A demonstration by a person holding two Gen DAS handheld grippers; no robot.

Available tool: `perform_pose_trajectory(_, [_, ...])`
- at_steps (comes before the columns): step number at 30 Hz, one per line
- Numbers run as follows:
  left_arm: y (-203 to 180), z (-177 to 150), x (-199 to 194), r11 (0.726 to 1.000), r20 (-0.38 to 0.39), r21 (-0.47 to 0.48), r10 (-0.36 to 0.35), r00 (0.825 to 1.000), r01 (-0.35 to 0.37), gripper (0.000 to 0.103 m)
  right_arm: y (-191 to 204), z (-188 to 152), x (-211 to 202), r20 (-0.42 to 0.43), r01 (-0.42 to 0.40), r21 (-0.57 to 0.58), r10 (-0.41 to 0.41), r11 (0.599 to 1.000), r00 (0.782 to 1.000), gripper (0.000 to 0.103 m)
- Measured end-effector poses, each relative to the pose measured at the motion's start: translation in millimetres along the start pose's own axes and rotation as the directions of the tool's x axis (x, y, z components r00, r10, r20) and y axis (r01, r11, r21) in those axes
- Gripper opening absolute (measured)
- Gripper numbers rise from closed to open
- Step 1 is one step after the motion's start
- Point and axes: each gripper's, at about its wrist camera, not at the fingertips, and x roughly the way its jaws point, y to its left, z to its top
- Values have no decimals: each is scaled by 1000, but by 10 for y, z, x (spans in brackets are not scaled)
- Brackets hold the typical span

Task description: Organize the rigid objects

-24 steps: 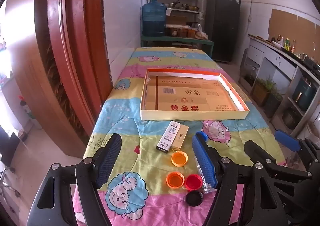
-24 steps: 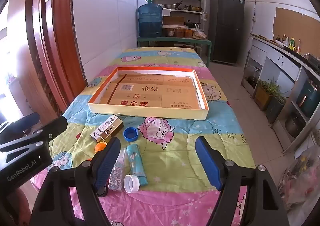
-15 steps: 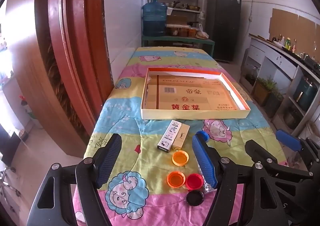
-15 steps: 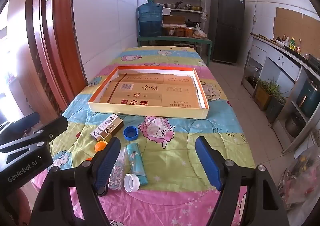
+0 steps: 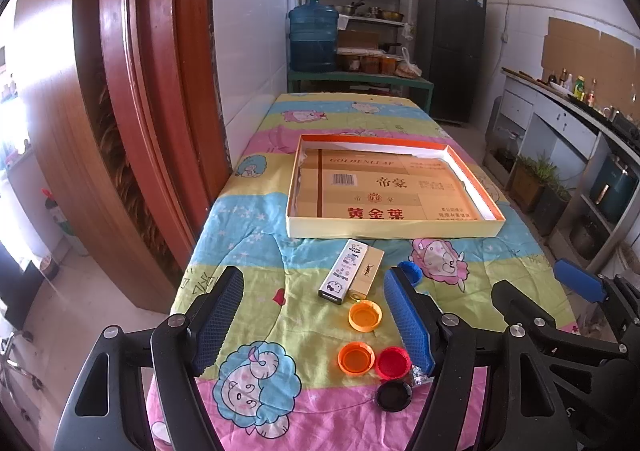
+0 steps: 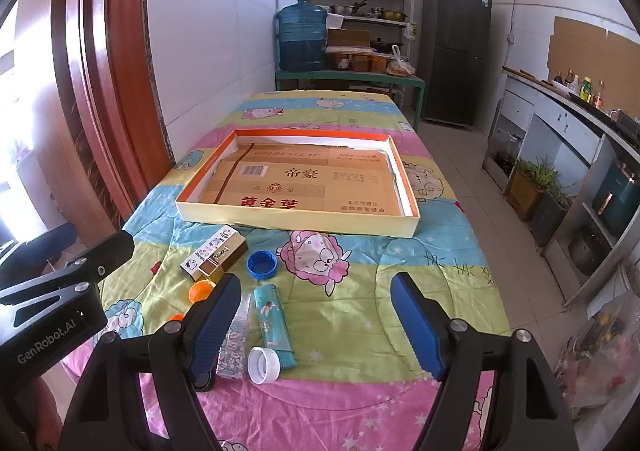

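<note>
Barely anything moved since the earlier frames; both views just crept slightly. Left gripper (image 5: 312,315) and right gripper (image 6: 316,323) hover with jaws apart, holding nothing. Caps (image 5: 365,315), two boxes (image 5: 352,270) and lighter (image 6: 274,325) lie lower centre on the bench, tray (image 6: 296,217) bare behind (so nothing's sorted). Next: pick one, probably.
</note>
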Motion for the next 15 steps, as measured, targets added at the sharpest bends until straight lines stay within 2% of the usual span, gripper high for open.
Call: perform_pose_trajectory(15, [-4, -2, 1, 1000, -1, -2, -4, 1000, 4, 75, 12, 1, 9, -5, -2, -1, 2, 1000, 1000, 77])
